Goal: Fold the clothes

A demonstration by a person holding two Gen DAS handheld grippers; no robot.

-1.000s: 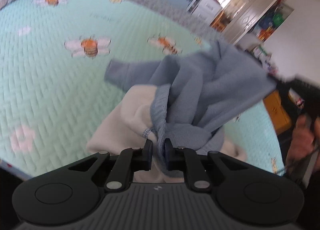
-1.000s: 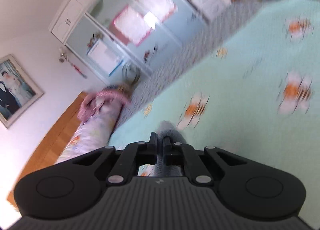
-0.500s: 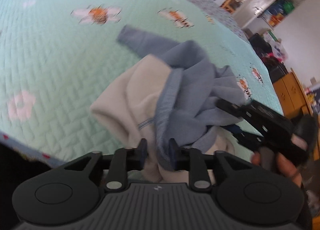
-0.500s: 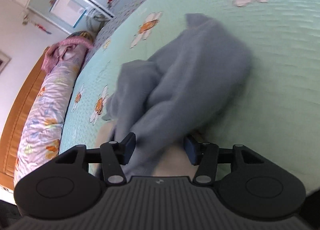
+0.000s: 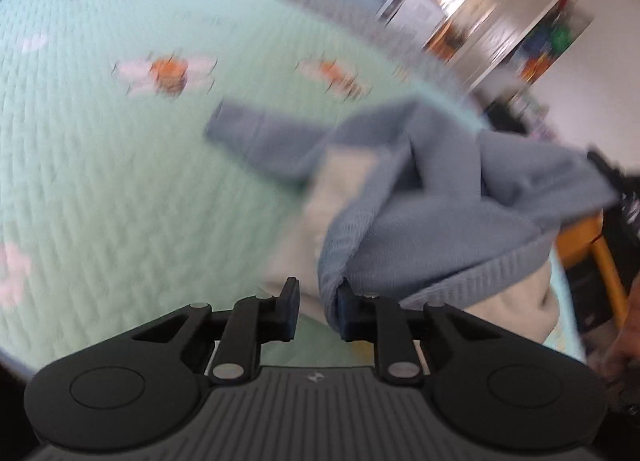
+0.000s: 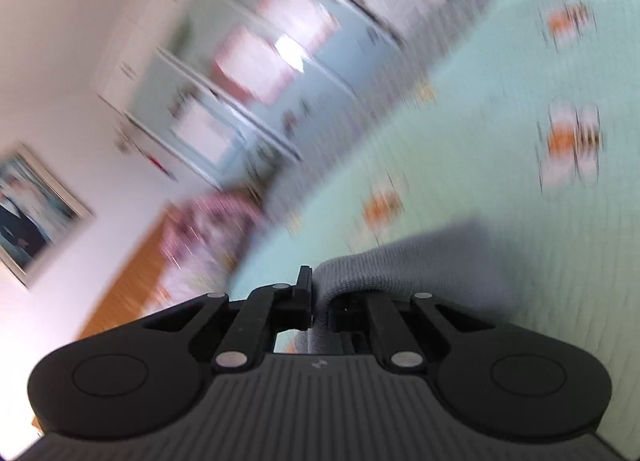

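Observation:
A blue knit sweater (image 5: 432, 197) hangs bunched above the mint bee-print bedspread (image 5: 100, 165), with a sleeve trailing left. A cream garment (image 5: 332, 197) lies under it. My left gripper (image 5: 318, 303) has a gap between its jaws; the sweater's ribbed hem rests against the right finger (image 5: 346, 311). In the right wrist view my right gripper (image 6: 320, 307) is shut on a fold of the blue sweater (image 6: 404, 265), held above the bedspread (image 6: 520, 197). Both views are blurred by motion.
A floral pillow (image 6: 200, 237) and wooden headboard (image 6: 128, 281) lie at the bed's far end. A wardrobe (image 6: 248, 73) and framed photo (image 6: 28, 213) are on the wall. An orange cabinet (image 5: 588, 249) stands beside the bed.
My right gripper was open over the sweater and has shut on it and lifted. My left gripper's jaws have opened wider. The sweater has risen and spread to the right.

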